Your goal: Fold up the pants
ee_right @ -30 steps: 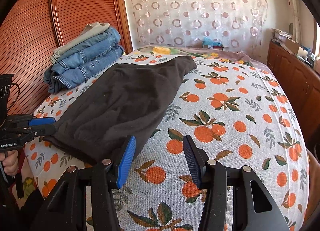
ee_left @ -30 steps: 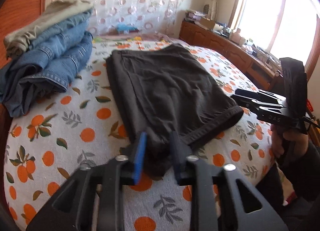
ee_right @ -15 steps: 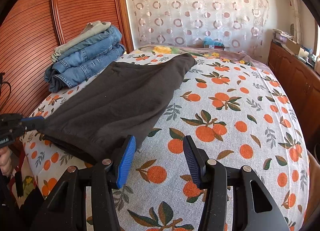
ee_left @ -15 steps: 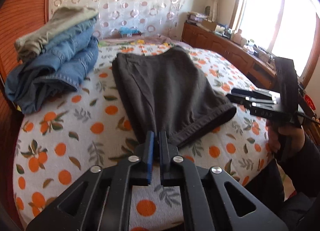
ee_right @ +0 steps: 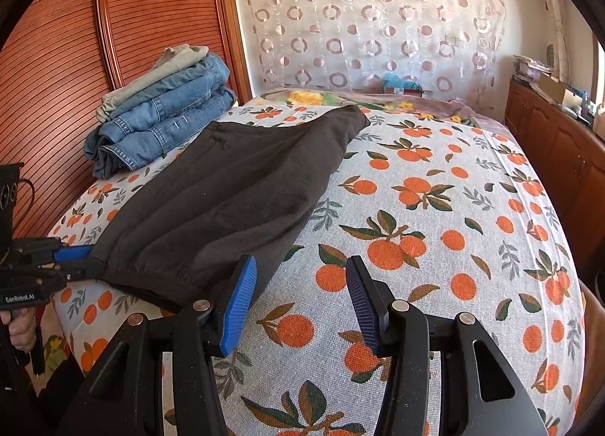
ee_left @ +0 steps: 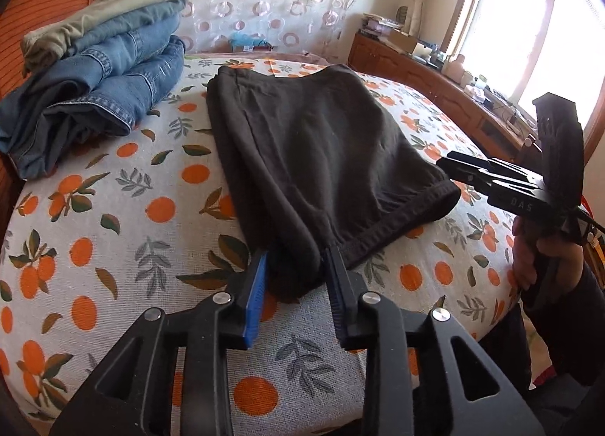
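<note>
Just one dark pants (ee_left: pixel 321 156), corner between opening left tool (ee_left: pixel 297 273); right tool (ee_right: pixel 300 284) wide, empty.

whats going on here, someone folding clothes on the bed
Yes. A person with a gripper in each hand is folding dark pants on an orange-print bedspread. The left gripper is opening, with the near corner of the pants between its fingers. The right gripper is open and holds nothing, beside the hem. A stack of folded jeans sits by the wooden headboard.
</note>
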Available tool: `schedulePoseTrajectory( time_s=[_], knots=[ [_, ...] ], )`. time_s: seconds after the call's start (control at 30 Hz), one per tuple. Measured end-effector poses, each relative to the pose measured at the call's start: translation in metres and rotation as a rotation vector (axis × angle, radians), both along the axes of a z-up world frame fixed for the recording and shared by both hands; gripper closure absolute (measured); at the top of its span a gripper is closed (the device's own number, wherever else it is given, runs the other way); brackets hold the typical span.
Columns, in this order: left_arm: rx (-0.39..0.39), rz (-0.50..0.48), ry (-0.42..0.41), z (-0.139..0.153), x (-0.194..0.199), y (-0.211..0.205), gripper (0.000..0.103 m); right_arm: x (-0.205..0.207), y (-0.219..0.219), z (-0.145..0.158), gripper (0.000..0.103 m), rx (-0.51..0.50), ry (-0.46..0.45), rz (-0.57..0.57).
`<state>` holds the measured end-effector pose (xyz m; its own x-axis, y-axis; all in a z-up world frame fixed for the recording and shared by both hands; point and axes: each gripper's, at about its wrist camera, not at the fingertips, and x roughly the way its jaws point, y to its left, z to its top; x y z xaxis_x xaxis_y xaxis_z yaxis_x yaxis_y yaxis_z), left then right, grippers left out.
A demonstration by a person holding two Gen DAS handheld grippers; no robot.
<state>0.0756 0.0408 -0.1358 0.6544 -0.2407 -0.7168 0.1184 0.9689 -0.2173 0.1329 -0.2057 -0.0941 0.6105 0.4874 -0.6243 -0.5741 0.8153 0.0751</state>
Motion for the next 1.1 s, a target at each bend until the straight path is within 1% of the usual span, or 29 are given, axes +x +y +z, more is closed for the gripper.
schedulePoseTrajectory(
  time_s=[0.07,0.27,0.43,0.63,0.77,0.9,1.0,1.1],
  knots=[
    [-0.009,0.009,-0.001,-0.001,0.000,0.002,0.068,-0.002,0.000,0.001,0.052,0.001,-0.009,-0.001],
    [-0.012,0.016,-0.019,-0.001,-0.003,0.002,0.067,-0.010,0.002,0.004,0.052,-0.025,-0.017,0.005],
    [-0.024,0.027,-0.030,-0.002,-0.005,0.003,0.068,-0.021,0.007,0.010,0.052,0.028,0.034,0.035],
    [-0.023,0.020,-0.035,-0.002,-0.005,0.003,0.067,-0.023,0.010,0.020,0.052,0.087,0.048,0.036],
    [-0.024,0.020,-0.035,-0.002,-0.006,0.003,0.068,-0.022,0.020,0.019,0.052,0.060,0.041,0.043],
    [-0.025,0.020,-0.035,-0.002,-0.006,0.003,0.068,-0.015,0.030,-0.001,0.052,-0.035,0.081,0.009],
    [-0.024,0.019,-0.036,-0.002,-0.006,0.003,0.067,-0.013,0.027,-0.007,0.052,-0.029,0.106,0.003],
    [-0.026,0.021,-0.034,-0.002,-0.006,0.003,0.068,-0.014,0.027,-0.008,0.052,-0.033,0.108,0.005]
  ],
)
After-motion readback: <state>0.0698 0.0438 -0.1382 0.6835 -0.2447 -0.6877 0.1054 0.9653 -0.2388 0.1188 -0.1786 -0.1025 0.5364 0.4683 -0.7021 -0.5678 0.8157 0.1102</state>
